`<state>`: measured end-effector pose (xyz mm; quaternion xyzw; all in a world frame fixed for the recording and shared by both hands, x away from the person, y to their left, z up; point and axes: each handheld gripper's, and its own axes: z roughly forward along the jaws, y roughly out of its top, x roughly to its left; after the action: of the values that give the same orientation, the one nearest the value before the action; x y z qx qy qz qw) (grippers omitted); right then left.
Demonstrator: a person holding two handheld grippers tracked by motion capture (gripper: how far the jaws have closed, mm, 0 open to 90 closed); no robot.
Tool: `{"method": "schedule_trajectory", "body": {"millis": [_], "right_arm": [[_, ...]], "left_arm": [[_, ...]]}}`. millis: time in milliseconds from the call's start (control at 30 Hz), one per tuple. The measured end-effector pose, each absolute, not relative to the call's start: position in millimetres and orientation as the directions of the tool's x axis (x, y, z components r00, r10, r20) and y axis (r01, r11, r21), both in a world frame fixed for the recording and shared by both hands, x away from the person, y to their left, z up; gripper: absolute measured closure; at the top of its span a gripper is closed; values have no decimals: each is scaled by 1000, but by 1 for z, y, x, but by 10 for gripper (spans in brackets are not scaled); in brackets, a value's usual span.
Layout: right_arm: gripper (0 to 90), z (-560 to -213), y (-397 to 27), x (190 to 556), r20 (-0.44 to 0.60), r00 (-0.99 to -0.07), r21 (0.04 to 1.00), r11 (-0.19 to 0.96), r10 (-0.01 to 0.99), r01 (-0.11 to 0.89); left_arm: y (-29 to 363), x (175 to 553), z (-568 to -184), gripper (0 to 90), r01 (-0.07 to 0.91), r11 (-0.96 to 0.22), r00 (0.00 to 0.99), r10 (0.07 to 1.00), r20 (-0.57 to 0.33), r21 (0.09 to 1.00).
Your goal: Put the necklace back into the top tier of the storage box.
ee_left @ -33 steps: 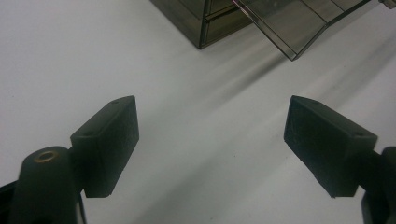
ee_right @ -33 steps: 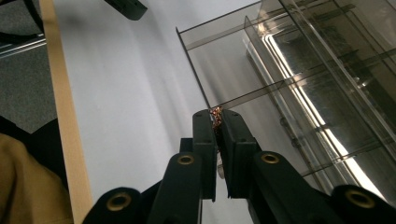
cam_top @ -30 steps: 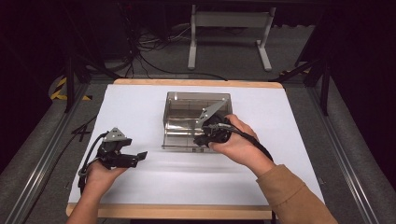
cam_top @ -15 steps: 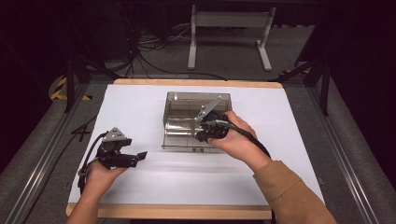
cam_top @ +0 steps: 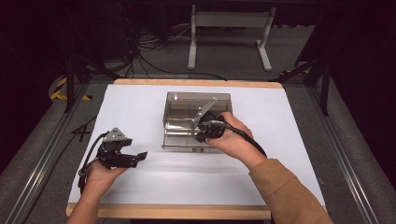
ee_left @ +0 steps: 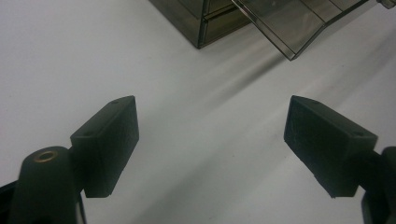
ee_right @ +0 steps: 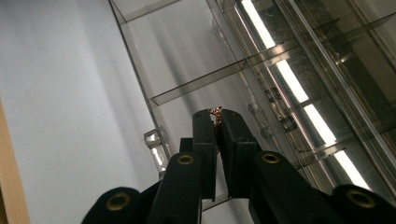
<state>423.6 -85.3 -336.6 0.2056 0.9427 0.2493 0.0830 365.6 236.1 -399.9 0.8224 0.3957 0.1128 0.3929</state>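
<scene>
Smoked clear plastic makes up the drawer box (cam_top: 198, 121) that sits near the middle of the white worktop (cam_top: 140, 102), its pulled-out drawer (ee_right: 196, 70) split into compartments by thin dividers. The right tool (ee_right: 216, 122) hangs over that drawer, its two black jaws pressed together on a small coppery, chain-like piece (ee_right: 216, 113) that peeks out at the tips; what exactly the piece is cannot be told at this size. In the right gripper view the tips stand above the nearer compartment, just beside the divider that crosses the drawer, and whether the piece touches the floor of the drawer cannot be told. In the high view the right hand (cam_top: 233, 137) rests over the front part of the box. The left tool (cam_top: 122, 156) lies well apart from the box, low over bare worktop at the left. The left gripper view shows its jaws standing wide apart with nothing between them, the corner of the box farther off.
</scene>
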Motion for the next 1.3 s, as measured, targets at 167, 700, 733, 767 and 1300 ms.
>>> {"method": "schedule_trajectory", "body": {"millis": [167, 700, 733, 767, 1300], "right_arm": [[852, -342, -85, 429, -57, -901, 494, 796, 430, 349], [849, -351, -85, 433, -64, -901, 477, 806, 429, 350], [846, -351, -85, 433, -65, -900, 477, 806, 430, 350], [827, -352, -84, 433, -68, -899, 481, 804, 432, 350], [733, -339, -93, 428, -115, -897, 562, 772, 426, 295]], "left_arm": [[237, 366, -399, 187, 557, -379, 663, 739, -121, 739], [235, 366, -401, 189, 563, -379, 661, 740, -124, 734], [235, 366, -401, 189, 563, -380, 661, 740, -124, 735], [236, 366, -401, 189, 562, -378, 662, 739, -126, 735], [237, 367, -400, 189, 558, -383, 665, 738, -119, 736]]}}
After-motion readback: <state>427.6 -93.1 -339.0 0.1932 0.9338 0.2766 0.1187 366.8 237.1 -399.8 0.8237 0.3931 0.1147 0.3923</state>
